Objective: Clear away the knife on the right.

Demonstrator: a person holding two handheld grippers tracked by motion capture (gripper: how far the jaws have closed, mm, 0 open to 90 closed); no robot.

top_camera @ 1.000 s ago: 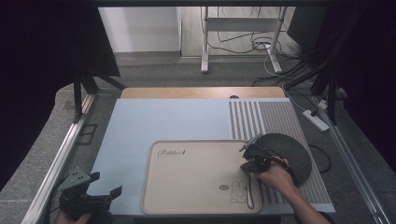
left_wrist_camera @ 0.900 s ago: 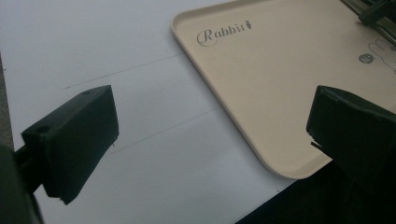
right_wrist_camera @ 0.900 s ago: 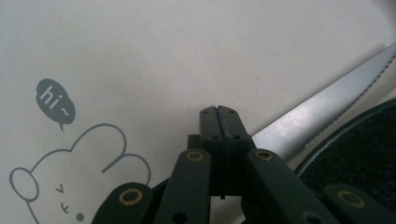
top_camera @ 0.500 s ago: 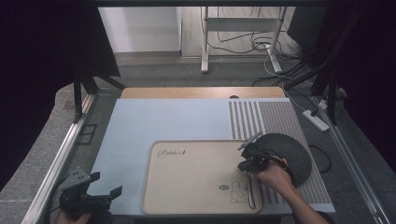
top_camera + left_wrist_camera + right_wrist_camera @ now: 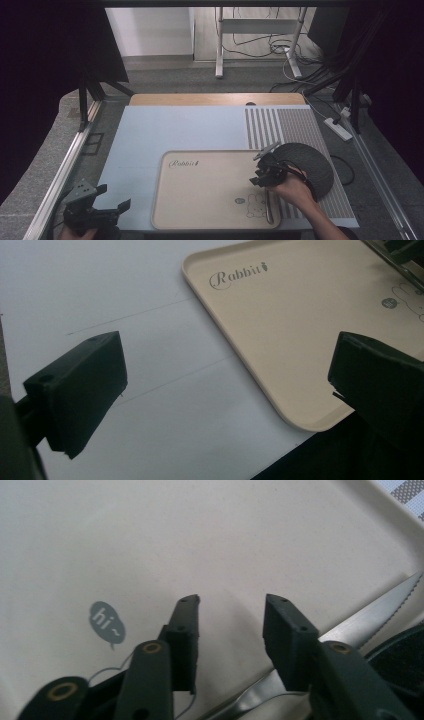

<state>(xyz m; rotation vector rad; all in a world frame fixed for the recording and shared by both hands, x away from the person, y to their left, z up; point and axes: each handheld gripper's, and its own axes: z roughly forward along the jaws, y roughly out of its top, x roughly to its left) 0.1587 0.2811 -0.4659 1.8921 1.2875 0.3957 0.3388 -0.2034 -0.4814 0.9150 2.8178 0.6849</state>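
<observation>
A beige tray point(image 5: 200, 190) printed "Rabbit" lies on the pale blue table top. A steel knife point(image 5: 269, 207) rests flat along the tray's right edge, its serrated blade point(image 5: 370, 617) beside my right jaw. My right gripper point(image 5: 260, 175) hovers low over the tray point(image 5: 150, 545) near a small "hi" bubble. Its jaws point(image 5: 230, 615) have just been opening and stand apart with nothing between them. My left gripper point(image 5: 114, 196) waits at the table's front left corner, wide open point(image 5: 227, 365), facing the tray's near corner point(image 5: 300, 330).
A black round plate point(image 5: 310, 160) sits on the grey striped mat point(image 5: 280, 125) just right of the tray, under my right wrist. A wooden strip runs along the table's far edge. Metal frame rails flank both sides.
The right gripper's jaws have spread apart above the tray's right side while the hand has barely shifted. The left gripper has kept still.
</observation>
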